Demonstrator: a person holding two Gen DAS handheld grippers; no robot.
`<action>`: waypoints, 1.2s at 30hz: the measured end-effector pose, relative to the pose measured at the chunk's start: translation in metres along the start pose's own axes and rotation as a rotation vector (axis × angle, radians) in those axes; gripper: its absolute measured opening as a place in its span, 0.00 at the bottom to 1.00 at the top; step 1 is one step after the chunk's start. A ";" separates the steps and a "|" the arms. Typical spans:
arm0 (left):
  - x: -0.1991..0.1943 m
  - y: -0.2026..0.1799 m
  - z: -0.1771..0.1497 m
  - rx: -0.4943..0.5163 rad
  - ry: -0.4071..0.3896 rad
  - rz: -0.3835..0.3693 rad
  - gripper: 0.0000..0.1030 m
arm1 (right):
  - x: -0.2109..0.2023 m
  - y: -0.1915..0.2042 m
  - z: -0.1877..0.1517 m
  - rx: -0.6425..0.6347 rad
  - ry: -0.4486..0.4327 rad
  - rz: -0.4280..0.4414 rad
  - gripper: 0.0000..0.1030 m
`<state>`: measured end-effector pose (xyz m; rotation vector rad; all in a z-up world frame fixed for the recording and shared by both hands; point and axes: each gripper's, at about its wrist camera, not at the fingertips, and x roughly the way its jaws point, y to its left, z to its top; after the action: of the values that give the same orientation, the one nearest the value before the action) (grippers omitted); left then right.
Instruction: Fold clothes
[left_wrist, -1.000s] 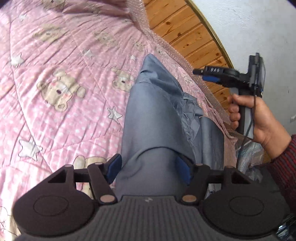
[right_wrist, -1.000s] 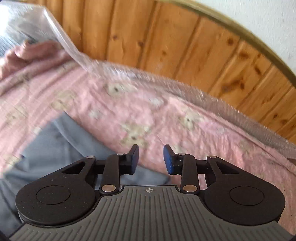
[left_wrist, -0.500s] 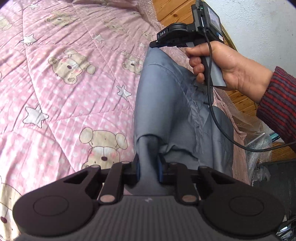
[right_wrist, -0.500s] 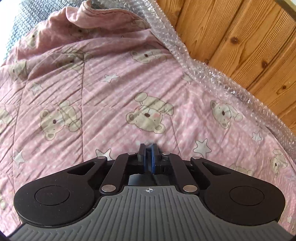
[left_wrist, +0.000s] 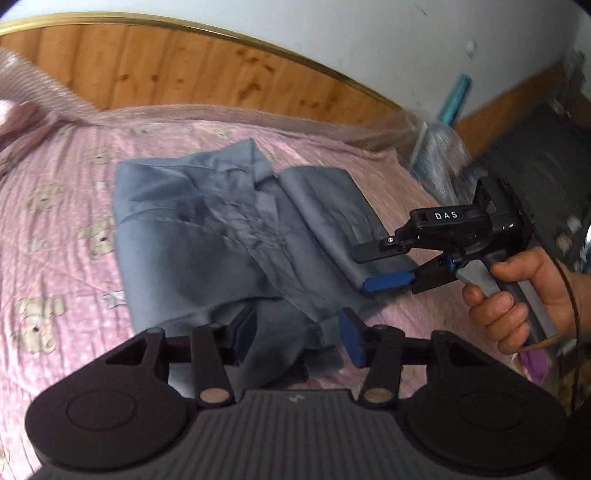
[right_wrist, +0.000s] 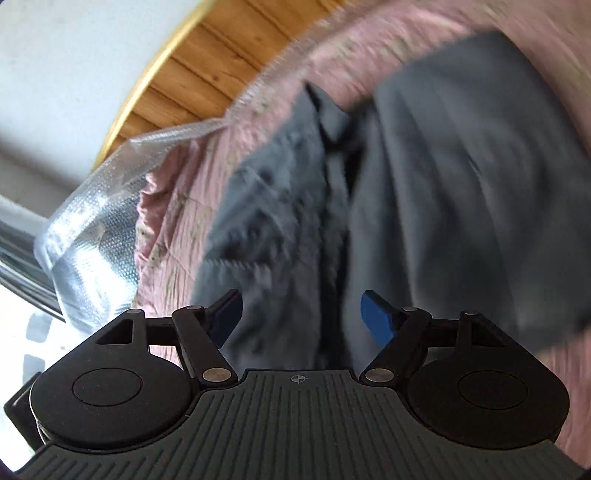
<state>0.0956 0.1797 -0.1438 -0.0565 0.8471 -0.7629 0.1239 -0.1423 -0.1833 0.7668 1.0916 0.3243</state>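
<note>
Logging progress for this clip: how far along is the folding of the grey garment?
Done: the grey garment lies doubled over on the pink quilt, one panel lapped across. In hand: nothing is gripped; left tongs and right tongs are both opening, with cloth between the left pair. Left: the bundle looks rumpled; smoothing and probably another fold.

Pink quilted bedspread (left_wrist: 66, 229) printed with teddy bears and stars, spread across a bed. Behind it a curved headboard (left_wrist: 177, 74) of knotty orange-brown wooden planks, edged along the top with a thin gold-coloured trim (left_wrist: 258, 40). Clear bubble wrap (right_wrist: 96, 229) draped along the bed's edge where it meets the wood. Above, a plain white wall (left_wrist: 406, 48), evenly lit by soft daylight. At the far right a teal rod (left_wrist: 454, 99) leaning against the wall, with dark, blurred furniture (left_wrist: 543, 155) beside it.
</note>
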 end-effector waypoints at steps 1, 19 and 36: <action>0.012 -0.006 -0.003 0.052 0.036 -0.009 0.48 | 0.002 -0.017 -0.016 0.076 0.010 0.018 0.73; 0.015 0.032 -0.005 -0.297 0.031 0.006 0.50 | 0.049 0.028 -0.039 -0.086 0.058 0.069 0.12; 0.014 0.049 0.001 -0.366 -0.017 0.028 0.53 | 0.011 0.083 -0.042 -0.249 0.046 -0.021 0.11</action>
<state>0.1310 0.2066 -0.1683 -0.3754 0.9612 -0.5732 0.1019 -0.0610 -0.1427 0.5282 1.0776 0.4529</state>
